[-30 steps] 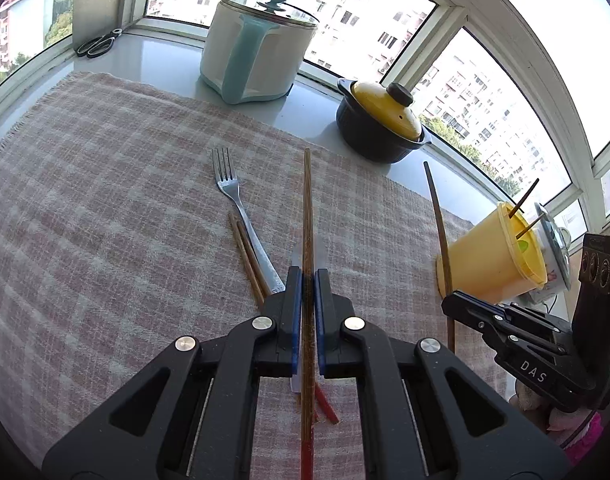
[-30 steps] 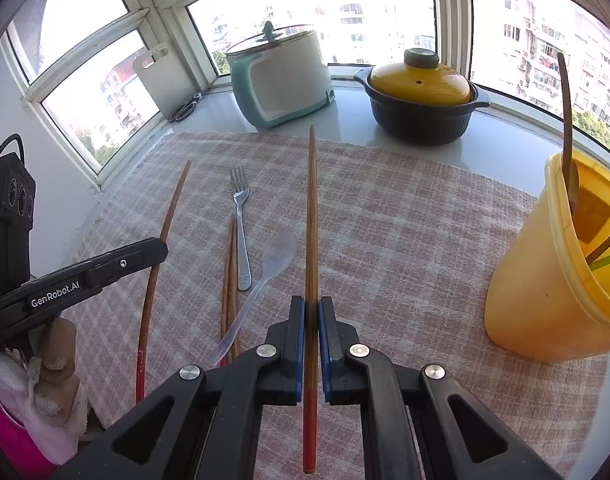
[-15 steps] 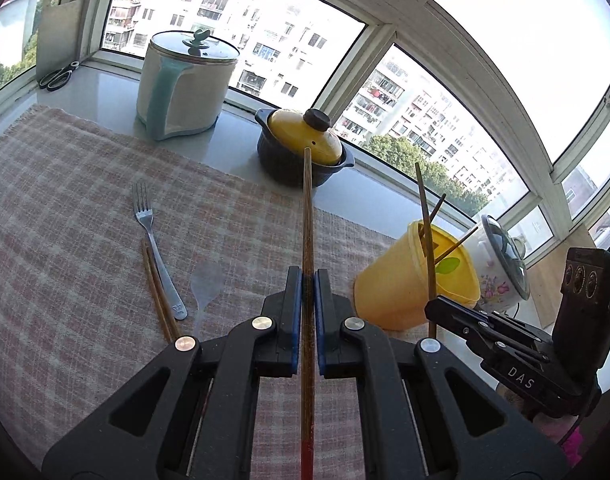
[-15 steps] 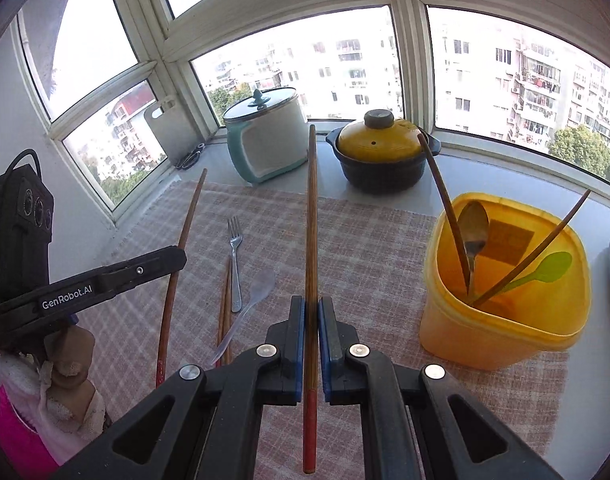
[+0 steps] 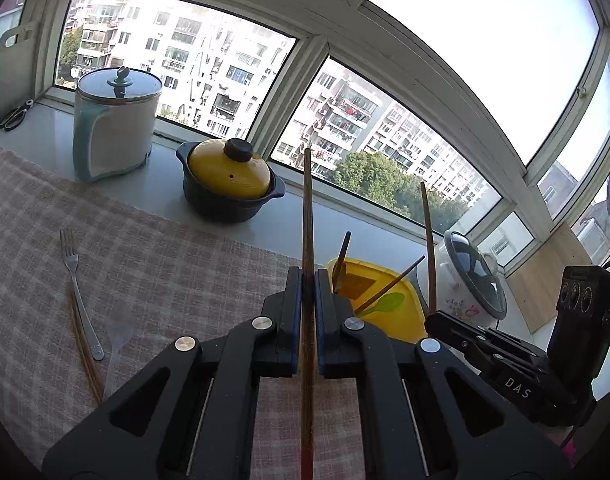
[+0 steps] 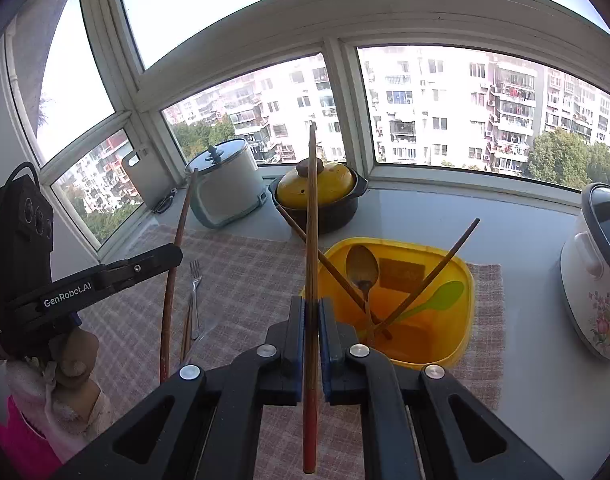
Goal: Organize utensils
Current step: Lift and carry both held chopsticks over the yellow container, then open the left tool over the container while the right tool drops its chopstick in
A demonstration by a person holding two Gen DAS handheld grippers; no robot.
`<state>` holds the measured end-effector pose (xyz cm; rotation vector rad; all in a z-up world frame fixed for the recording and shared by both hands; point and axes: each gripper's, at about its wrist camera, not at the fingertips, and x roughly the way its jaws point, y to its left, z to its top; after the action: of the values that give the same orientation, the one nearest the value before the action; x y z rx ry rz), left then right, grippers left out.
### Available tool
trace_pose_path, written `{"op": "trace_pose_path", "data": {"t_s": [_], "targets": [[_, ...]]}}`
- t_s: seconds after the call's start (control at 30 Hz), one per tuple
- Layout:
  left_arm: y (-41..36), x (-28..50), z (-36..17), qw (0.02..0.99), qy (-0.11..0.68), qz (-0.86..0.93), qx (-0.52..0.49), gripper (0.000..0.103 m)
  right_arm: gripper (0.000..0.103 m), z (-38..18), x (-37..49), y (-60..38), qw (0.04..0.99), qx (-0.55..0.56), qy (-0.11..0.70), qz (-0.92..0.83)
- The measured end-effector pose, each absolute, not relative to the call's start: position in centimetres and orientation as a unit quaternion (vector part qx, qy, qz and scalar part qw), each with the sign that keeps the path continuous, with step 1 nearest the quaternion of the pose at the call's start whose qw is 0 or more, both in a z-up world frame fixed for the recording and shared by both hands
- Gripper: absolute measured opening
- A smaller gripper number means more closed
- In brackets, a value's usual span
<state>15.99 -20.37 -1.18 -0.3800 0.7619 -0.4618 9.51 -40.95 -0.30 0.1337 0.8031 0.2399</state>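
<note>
Both chopsticks have risen since the earlier frames: each view then looked down on the checked cloth, and now the yellow tub [image 6: 461, 344] sits just past the jaws. Left gripper [image 5: 308, 292] has its jaws closed on one chopstick [image 5: 307, 208], which points to 12 o'clock. Right gripper [image 6: 312, 320] likewise clamps a second chopstick [image 6: 312, 216], its red end hanging below the jaws. From the right wrist view the tub lies at 1 o'clock of the jaws, close by, holding a wooden spoon [image 6: 361, 266], a green spoon [image 6: 441, 296] and two leaning sticks. On the cloth [image 5: 153, 276] at 9 o'clock of the left jaws lie a fork [image 5: 79, 292], a clear plastic spoon [image 5: 115, 348] and a pair of chopsticks. Behind the tub the grey tabletop [image 6: 437, 220] is bare up to the window frame. A yellow-lidded pot [image 5: 229, 184] and a white cooker [image 5: 113, 128] stand at 11 o'clock, a flowered cooker [image 6: 597, 280] at 3 o'clock near the tub's edge.
</note>
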Motion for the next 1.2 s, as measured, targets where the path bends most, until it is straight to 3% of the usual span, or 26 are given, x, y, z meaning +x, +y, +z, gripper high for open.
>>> {"op": "trace_pose_path", "data": {"t_s": [0.6, 1.2], "targets": [[-28.7, 21.0, 0.8, 0.906, 0.322, -0.220, -0.164, 0.004, 0.004, 1.0, 14.0, -46.2, 0.922, 0.077, 0.363, 0.111], [-32.2, 23.6, -1.1, 0.924, 0.303, -0.195, -0.131, 0.004, 0.004, -1.5, 17.8, -47.2, 0.919, 0.079, 0.371, 0.109]]}}
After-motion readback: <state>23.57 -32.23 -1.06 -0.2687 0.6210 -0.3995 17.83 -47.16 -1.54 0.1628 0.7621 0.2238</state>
